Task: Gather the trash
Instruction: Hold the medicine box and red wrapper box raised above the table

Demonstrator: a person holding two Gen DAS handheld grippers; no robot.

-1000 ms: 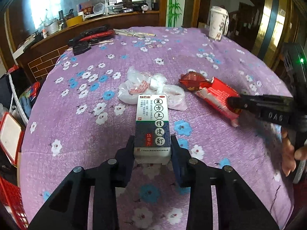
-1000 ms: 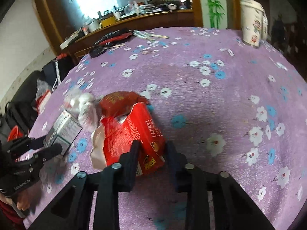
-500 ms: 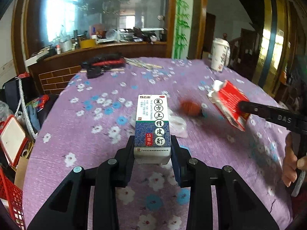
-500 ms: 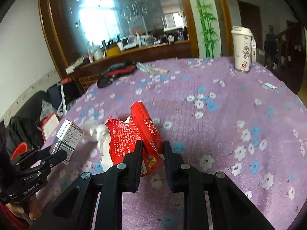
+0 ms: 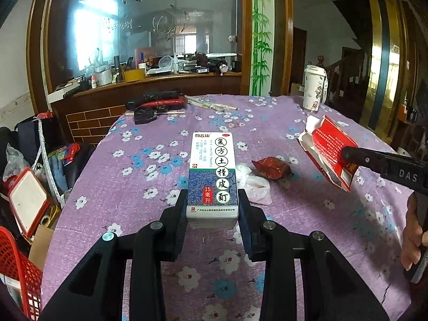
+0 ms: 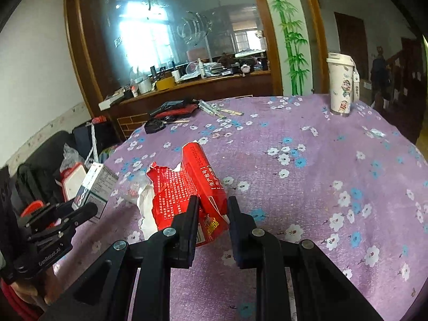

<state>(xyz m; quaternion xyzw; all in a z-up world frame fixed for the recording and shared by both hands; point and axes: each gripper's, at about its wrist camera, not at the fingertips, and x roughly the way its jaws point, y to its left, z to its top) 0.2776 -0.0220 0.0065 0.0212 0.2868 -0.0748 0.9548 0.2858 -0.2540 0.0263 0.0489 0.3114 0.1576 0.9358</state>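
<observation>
My left gripper (image 5: 212,208) is shut on a white and blue medicine box (image 5: 213,176) and holds it above the purple flowered tablecloth (image 5: 139,176). My right gripper (image 6: 212,211) is shut on a torn red carton (image 6: 187,187), also lifted off the table; it shows at the right of the left wrist view (image 5: 327,152). A crumpled red wrapper (image 5: 271,168) and a white plastic bag (image 5: 254,184) lie on the cloth beyond the medicine box. The medicine box also shows at the left of the right wrist view (image 6: 95,184).
A white tumbler (image 5: 314,92) stands at the far right of the table. Black and red tools (image 5: 157,103) and some sticks (image 5: 211,105) lie at the far edge. A red basket (image 5: 18,270) and bags sit on the floor left of the table.
Both grippers have lifted their loads up off the table and tilted the views more level. The red wrapper stayed on the cloth, separate from the carton.
</observation>
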